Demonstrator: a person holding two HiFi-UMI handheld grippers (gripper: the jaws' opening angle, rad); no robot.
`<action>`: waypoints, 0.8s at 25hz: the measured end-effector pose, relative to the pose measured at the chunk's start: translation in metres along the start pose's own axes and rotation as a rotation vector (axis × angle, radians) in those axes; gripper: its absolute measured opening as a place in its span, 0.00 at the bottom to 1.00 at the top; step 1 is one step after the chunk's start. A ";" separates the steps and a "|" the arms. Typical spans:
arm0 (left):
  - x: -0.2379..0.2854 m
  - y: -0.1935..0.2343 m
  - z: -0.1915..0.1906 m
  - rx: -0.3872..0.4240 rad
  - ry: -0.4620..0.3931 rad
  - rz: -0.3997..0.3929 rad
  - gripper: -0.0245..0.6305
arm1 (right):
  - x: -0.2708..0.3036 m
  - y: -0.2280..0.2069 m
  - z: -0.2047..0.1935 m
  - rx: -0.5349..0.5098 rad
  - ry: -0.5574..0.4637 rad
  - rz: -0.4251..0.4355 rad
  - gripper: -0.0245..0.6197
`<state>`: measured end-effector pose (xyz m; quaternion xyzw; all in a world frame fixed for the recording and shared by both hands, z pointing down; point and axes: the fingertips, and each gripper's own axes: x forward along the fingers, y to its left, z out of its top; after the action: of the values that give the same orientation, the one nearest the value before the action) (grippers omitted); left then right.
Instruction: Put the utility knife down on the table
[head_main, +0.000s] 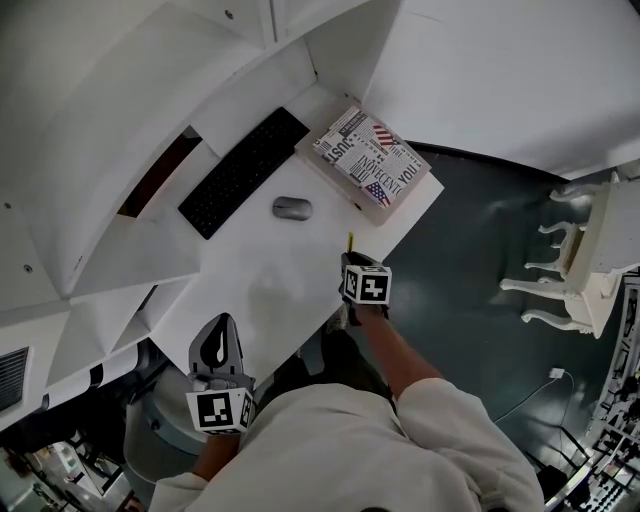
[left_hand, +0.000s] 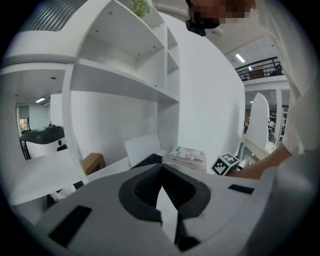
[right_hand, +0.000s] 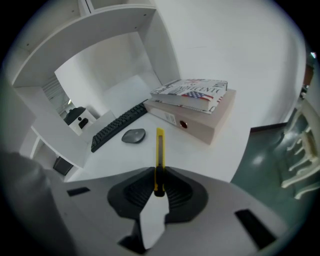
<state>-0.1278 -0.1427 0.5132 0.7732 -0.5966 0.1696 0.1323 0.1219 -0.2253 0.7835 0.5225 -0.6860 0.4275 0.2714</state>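
Forearm outstretched, the right tongs (right_hand: 159, 189) reach over the counter's (head_main: 270, 290) near right edge. They are clamped on the yellow utility knife (right_hand: 160, 152), which points to the far side, right of the mouse (head_main: 292, 208). The left tongs (left_hand: 162, 172), closed and empty, hang near left beside the body.

White table (head_main: 270, 290), white shelving (head_main: 120, 130) above, dark green floor (head_main: 470, 250) (glossy), white curved-legged chair (head_main: 600, 235) at right.
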 end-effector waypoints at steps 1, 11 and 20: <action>0.002 0.000 -0.001 -0.002 0.004 0.002 0.04 | 0.004 -0.001 -0.001 0.005 0.011 0.000 0.14; 0.011 0.002 -0.008 -0.020 0.033 0.018 0.04 | 0.027 -0.002 -0.013 0.078 0.115 0.007 0.14; 0.014 0.004 -0.012 -0.048 0.041 0.032 0.04 | 0.041 -0.005 -0.030 0.128 0.224 -0.010 0.14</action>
<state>-0.1297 -0.1510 0.5305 0.7566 -0.6097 0.1732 0.1606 0.1115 -0.2201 0.8334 0.4910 -0.6201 0.5248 0.3145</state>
